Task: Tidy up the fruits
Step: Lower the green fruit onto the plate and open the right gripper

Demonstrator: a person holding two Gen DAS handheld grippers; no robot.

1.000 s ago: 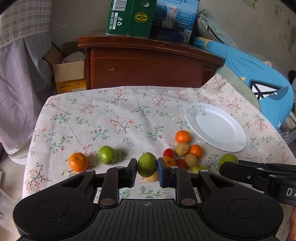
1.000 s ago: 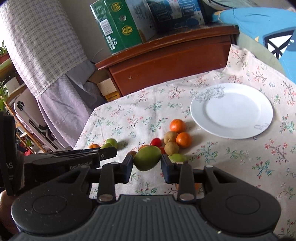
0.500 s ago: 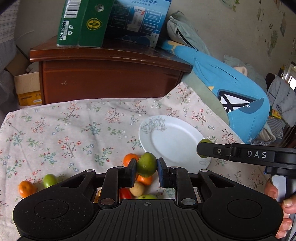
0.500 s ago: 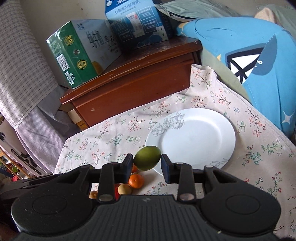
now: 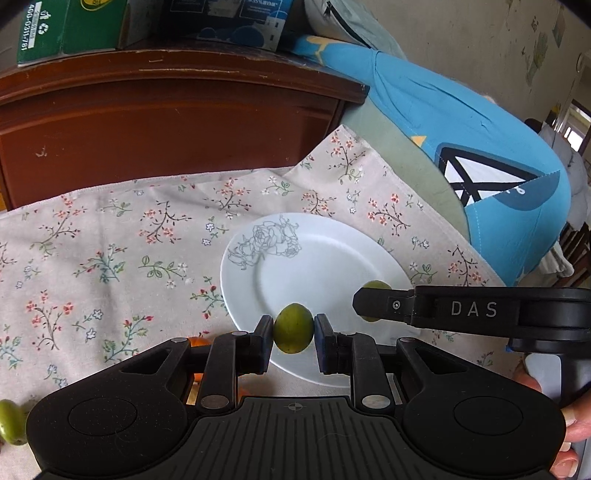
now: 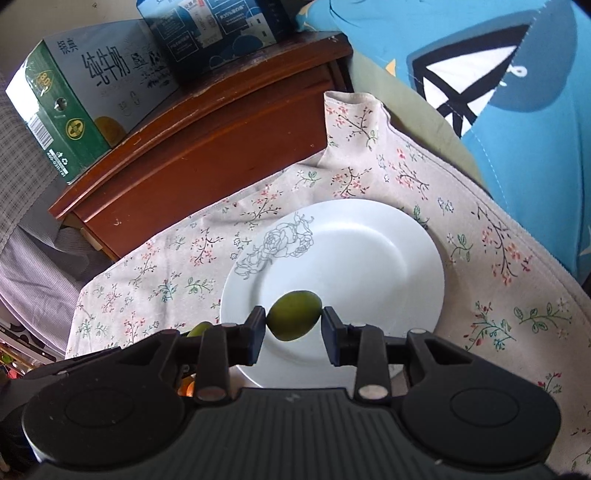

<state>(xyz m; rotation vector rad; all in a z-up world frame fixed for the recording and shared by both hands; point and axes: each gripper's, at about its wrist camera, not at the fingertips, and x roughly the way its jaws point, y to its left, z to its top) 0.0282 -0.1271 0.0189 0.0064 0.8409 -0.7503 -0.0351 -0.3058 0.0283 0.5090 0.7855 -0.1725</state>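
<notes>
My left gripper (image 5: pixel 293 328) is shut on a small green fruit (image 5: pixel 293 328), held above the near rim of the white plate (image 5: pixel 332 269). My right gripper (image 6: pixel 294 320) is shut on a larger oval green fruit (image 6: pixel 294 320), over the near part of the same plate (image 6: pixel 369 251). In the left wrist view the right gripper (image 5: pixel 373 301) reaches in from the right above the plate's near right edge, its green fruit (image 5: pixel 375 285) showing behind the finger. Nothing lies on the plate. Orange fruit (image 5: pixel 197 341) peeks out behind my left fingers, and another green fruit (image 5: pixel 11 422) sits at the far left.
The flowered tablecloth (image 5: pixel 110 251) covers the table. A brown wooden cabinet (image 5: pixel 166 122) with a green carton (image 6: pixel 74 107) and a blue box (image 6: pixel 221 33) stands behind. A blue cushion (image 5: pixel 480 155) lies to the right. A person's fingers (image 5: pixel 569 435) hold the right gripper's handle.
Both grippers have swung right from the fruit pile to above the plate, each still holding its green fruit. The plate now fills the middle of both views.
</notes>
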